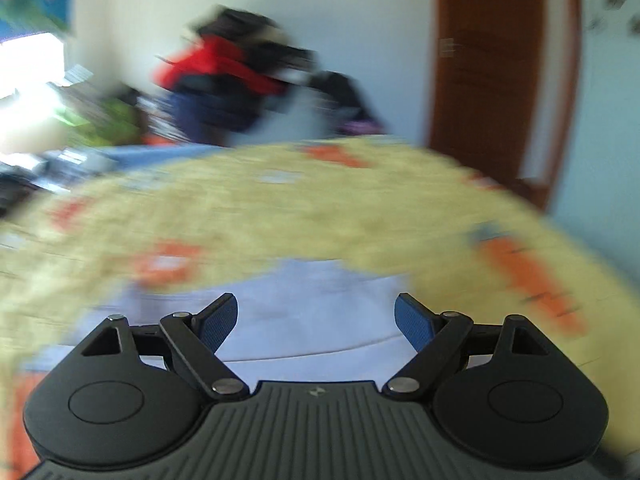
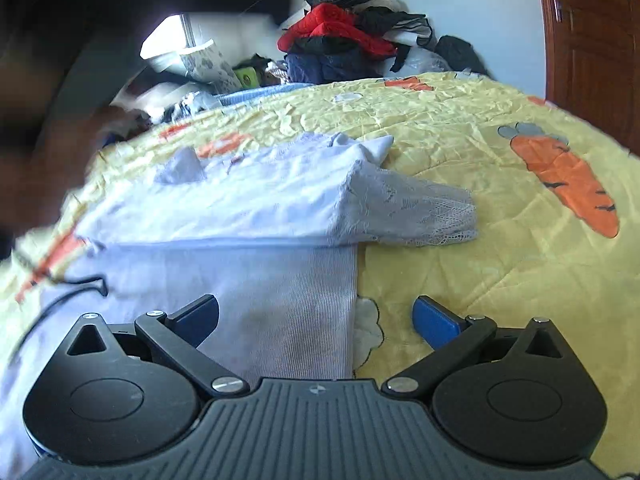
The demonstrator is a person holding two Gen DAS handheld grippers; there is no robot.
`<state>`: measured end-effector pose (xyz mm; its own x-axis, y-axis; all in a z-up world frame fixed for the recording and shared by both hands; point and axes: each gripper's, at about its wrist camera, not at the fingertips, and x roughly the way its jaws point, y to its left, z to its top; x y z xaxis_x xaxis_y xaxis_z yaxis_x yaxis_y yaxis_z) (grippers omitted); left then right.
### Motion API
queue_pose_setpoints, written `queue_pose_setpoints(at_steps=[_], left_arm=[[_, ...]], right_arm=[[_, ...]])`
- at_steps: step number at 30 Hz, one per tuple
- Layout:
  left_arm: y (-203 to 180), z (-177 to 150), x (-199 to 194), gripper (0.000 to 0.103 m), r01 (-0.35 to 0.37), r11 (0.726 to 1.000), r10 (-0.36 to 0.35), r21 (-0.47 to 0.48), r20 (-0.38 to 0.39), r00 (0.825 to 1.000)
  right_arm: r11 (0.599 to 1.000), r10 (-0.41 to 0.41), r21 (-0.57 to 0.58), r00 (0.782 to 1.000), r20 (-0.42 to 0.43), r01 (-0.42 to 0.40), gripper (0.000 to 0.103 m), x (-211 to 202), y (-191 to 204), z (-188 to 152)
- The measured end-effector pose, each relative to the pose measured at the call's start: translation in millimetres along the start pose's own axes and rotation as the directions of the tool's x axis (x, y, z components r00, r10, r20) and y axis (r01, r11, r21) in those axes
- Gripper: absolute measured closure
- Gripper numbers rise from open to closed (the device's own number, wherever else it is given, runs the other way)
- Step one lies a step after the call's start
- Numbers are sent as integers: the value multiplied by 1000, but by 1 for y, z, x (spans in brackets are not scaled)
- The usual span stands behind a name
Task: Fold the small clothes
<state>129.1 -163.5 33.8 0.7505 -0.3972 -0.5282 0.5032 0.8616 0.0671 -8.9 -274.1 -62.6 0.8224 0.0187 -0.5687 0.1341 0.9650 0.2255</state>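
Observation:
A small white garment (image 2: 256, 200) lies on the yellow carrot-print bedspread (image 2: 460, 152). Its upper part is folded over the ribbed lower part (image 2: 288, 308), and a lace sleeve (image 2: 424, 208) sticks out to the right. My right gripper (image 2: 316, 320) is open and empty, just above the garment's ribbed lower right edge. My left gripper (image 1: 316, 320) is open and empty, over the white garment (image 1: 304, 312); that view is blurred by motion.
A pile of red, black and navy clothes (image 2: 344, 40) sits at the bed's far edge against the wall. A brown wooden door (image 2: 592, 40) stands at the right. A blurred dark shape (image 2: 48, 100) fills the left of the right wrist view.

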Motion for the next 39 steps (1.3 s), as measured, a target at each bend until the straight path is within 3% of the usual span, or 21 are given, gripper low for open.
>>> queue_pose_setpoints(at_steps=[3, 6, 8, 10, 12, 16, 17, 20, 22, 25, 26, 27, 28, 30, 31, 33, 35, 39], left_arm=[[26, -22, -3, 17, -118, 993, 118, -2, -11, 993], [46, -38, -5, 17, -147, 987, 144, -60, -47, 988], [56, -45, -5, 17, -147, 985, 141, -96, -66, 988], [64, -50, -8, 17, -149, 982, 141, -115, -77, 987], [69, -54, -9, 17, -151, 981, 142, -120, -83, 986], [72, -62, -11, 17, -166, 978, 157, -125, -75, 985], [71, -61, -10, 17, -172, 977, 164, -129, -71, 984], [73, -60, -13, 17, -194, 970, 188, -146, -51, 981], [76, -59, -17, 17, -218, 962, 216, -164, -33, 976], [83, -58, -22, 15, -254, 945, 258, -205, -4, 966], [85, -58, -21, 10, -261, 942, 265, -213, -11, 964], [88, -59, -20, 8, -268, 938, 270, -218, -22, 963], [89, -60, -18, 7, -274, 936, 274, -222, -33, 961], [92, -64, -15, 7, -279, 933, 273, -228, -58, 960], [94, -65, -13, 7, -277, 933, 268, -230, -71, 961], [95, -69, -9, 7, -275, 932, 260, -234, -97, 961], [96, -71, -7, 7, -274, 933, 256, -234, -107, 961], [98, -71, -5, 7, -291, 932, 271, -215, -119, 955]], right_arm=[[989, 82, 123, 997, 12, -83, 1, 5, -22, 13], [932, 197, 302, 980, 38, -199, 2, 17, -46, 26], [878, 234, 411, 969, 75, -244, 13, 27, -60, 32], [848, 204, 478, 974, 102, -228, 36, 32, -70, 35], [817, 147, 542, 980, 134, -197, 45, 35, -77, 35], [744, 104, 643, 982, 155, -181, 90, 50, -95, 36], [739, 103, 650, 983, 153, -179, 91, 55, -97, 38], [755, 123, 628, 982, 143, -186, 94, 62, -96, 50], [797, 133, 565, 974, 182, -215, 95, 57, -87, 71], [890, 127, 380, 936, 328, -254, 95, 28, -68, 105], [915, 128, 311, 916, 379, -257, 95, 18, -63, 113], [930, 133, 261, 899, 417, -258, 95, 11, -60, 118], [942, 123, 234, 896, 427, -240, 95, 8, -61, 122], [954, 66, 250, 932, 355, -163, 95, 18, -70, 123], [953, 35, 278, 958, 283, -117, 95, 30, -77, 120], [936, -2, 350, 991, 136, -46, 94, 56, -94, 107], [908, -2, 417, 998, 62, -24, 94, 72, -105, 91], [896, 0, 443, 999, 54, -24, 89, 81, -103, 77]])
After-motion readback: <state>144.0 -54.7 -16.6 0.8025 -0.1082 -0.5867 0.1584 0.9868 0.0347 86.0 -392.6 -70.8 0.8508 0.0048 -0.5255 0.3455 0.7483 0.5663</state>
